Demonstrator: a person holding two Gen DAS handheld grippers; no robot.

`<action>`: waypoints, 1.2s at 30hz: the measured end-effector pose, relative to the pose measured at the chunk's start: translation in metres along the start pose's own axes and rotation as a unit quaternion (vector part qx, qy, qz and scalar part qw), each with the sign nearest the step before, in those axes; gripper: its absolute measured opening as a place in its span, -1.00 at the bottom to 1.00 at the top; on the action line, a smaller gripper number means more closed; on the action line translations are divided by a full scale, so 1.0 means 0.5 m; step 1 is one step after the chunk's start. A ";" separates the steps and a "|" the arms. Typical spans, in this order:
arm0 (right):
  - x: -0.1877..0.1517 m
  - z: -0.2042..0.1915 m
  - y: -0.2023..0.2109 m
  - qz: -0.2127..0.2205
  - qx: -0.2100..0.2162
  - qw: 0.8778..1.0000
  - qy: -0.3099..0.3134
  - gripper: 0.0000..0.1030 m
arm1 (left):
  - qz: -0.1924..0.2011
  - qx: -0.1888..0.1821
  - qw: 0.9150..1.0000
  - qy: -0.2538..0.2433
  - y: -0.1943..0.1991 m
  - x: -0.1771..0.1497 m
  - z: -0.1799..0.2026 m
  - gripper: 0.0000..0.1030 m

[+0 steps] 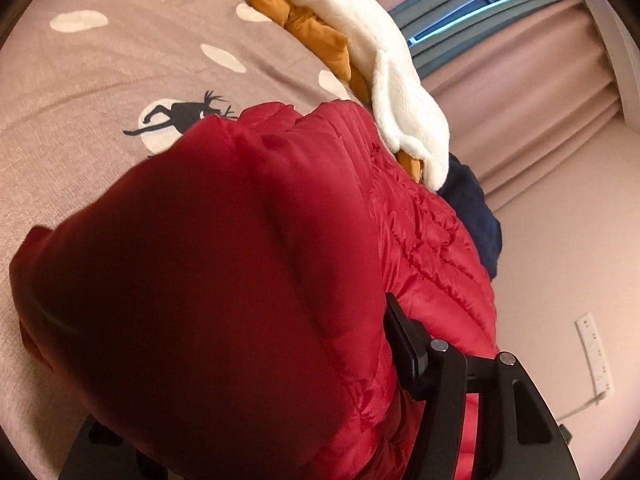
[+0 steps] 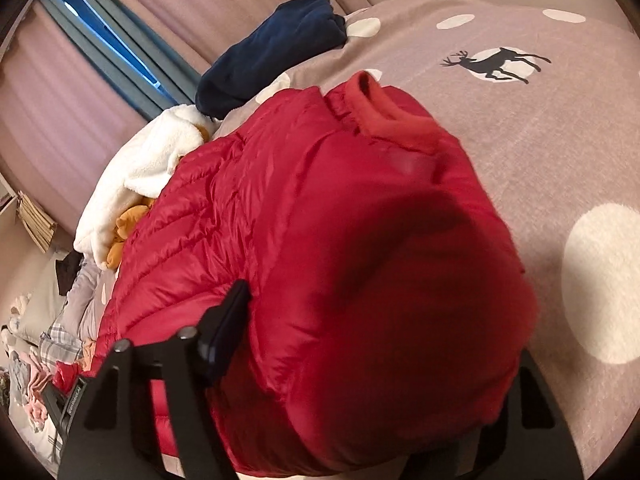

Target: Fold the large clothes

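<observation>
Two hand-held grippers meet one red puffer jacket (image 1: 224, 264) on a bed, w/ the garment bulging up between the fingers of each and filling most of both views.

Left wrist view: the left hand-held gripper (image 1: 256, 412) sits at the near edge, its right finger (image 1: 404, 340) pressed against the quilted red fabric; the other finger is buried under the jacket, so how far apart the jaws stand can't be told, though cloth clearly lies between them. The jacket runs from the gripper toward the far right, where its quilted side touches a white fleece garment (image 1: 384, 60) w/ an orange-brown lining (image 1: 316, 32). A navy garment (image 1: 476, 208) lies just beside the jacket's right edge.

Right wrist view: the right hand-held gripper (image 2: 372, 384) is likewise at the near edge, its left finger (image 2: 230, 320) dug into the jacket's folds, the other finger hidden by fabric; the jaw gap can't be told here either. The jacket's ribbed collar (image 2: 384, 112) points to the far side, lying on the pinkish-brown bed cover (image 2: 560, 152), which carries white dots and a deer print (image 2: 496, 62). Beyond the jacket to the far left: the white fleece (image 2: 136, 176) and the navy garment (image 2: 272, 52). Pink curtains (image 2: 80, 120) hang behind, w/ a strip of window (image 2: 108, 40) showing between them.
</observation>
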State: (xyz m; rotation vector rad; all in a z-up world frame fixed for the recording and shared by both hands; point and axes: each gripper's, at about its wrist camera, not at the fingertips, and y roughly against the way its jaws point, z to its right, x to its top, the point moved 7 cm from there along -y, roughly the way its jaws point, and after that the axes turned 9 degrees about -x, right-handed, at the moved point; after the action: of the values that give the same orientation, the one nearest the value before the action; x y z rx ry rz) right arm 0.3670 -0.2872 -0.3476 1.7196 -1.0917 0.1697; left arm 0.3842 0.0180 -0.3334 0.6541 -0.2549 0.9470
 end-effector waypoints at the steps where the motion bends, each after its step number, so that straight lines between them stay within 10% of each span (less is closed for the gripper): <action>1: 0.000 0.003 0.002 0.001 0.000 1.000 -0.002 0.19 | 0.002 0.004 1.000 -0.003 -0.001 0.000 0.000 0.19; 8: -0.011 0.007 0.015 0.000 0.002 1.000 0.020 -0.07 | 0.008 0.023 1.000 -0.015 0.003 0.006 0.002 0.09; 13: -0.013 -0.001 0.048 -0.001 0.008 0.999 0.047 -0.34 | 0.009 0.103 0.991 -0.084 0.040 0.001 0.037 -0.09; 36: -0.167 0.055 0.270 -0.031 -0.011 0.993 0.114 -0.33 | 0.014 0.149 0.979 -0.142 0.288 -0.113 0.074 -0.16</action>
State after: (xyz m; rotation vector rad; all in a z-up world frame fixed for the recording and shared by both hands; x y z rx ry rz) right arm 0.2104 -0.2665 -0.3155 1.6662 -0.8685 0.3073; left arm 0.2370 0.0166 -0.2726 1.0668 -0.3802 0.9260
